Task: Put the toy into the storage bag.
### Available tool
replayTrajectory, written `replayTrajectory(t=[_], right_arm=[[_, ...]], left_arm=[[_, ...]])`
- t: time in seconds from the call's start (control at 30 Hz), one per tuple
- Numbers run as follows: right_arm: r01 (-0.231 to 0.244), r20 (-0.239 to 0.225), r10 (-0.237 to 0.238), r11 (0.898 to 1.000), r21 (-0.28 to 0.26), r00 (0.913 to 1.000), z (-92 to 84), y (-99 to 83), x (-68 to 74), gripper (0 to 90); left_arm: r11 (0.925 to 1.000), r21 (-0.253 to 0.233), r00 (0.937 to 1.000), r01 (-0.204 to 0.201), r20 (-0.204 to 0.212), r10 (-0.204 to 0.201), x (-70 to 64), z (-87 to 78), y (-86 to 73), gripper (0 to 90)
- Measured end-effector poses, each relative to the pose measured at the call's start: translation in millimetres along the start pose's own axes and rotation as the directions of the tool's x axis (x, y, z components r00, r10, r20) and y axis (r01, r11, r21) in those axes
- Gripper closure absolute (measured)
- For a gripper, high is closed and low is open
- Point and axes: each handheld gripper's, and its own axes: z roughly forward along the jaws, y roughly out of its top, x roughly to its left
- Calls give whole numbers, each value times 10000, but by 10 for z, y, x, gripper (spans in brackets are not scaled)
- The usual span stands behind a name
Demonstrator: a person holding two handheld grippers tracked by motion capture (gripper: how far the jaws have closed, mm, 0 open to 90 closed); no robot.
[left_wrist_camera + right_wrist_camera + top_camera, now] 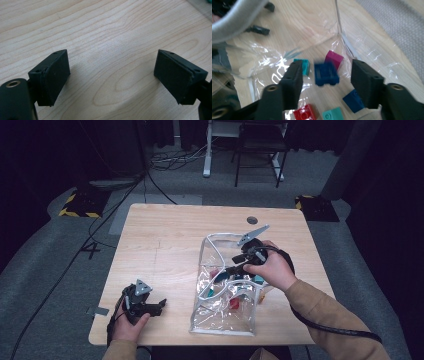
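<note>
Several bricks inside clear bag.

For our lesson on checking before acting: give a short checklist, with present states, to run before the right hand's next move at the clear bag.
1. Right gripper inside bag: ok.
2. Its jaws apart: ok.
3. Dark blue brick free of the pads: ok, blurred, apparently dropping.
4. Brick landed: cannot tell.
5. Other bricks in bag, such as the red one: ok.
6. Left gripper open, nothing between the jaws: ok.
</note>
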Motion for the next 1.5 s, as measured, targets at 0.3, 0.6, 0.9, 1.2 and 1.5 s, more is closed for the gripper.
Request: replayTrajectory(t=[0.3,0.6,0.9,1.2,1.5], right_arm=[[6,134,16,9869,-1612,9999,-276,0,9,394],[213,489,-70,9538,-2997,9988,-683,-49,76,402],[201,844,93,9398,-3411,9964,-938,-210,56,397],[-178,1312,681,9358,-3521,9890,-1151,-504,-77,374],[-499,1656,1173,9302,-3636,9792,-1300,-806,-198,338]], left_arm=[[10000,1,10000,-1,2,1,0,0,0,136],[10000,1,10000,-4,0,4,0,0,0,135],[10000,-18,10000,-12,-18,12,2,3,2,135],[10000,-28,10000,-13,-26,13,2,4,3,135],[10000,-28,10000,-12,-25,12,2,5,3,135]])
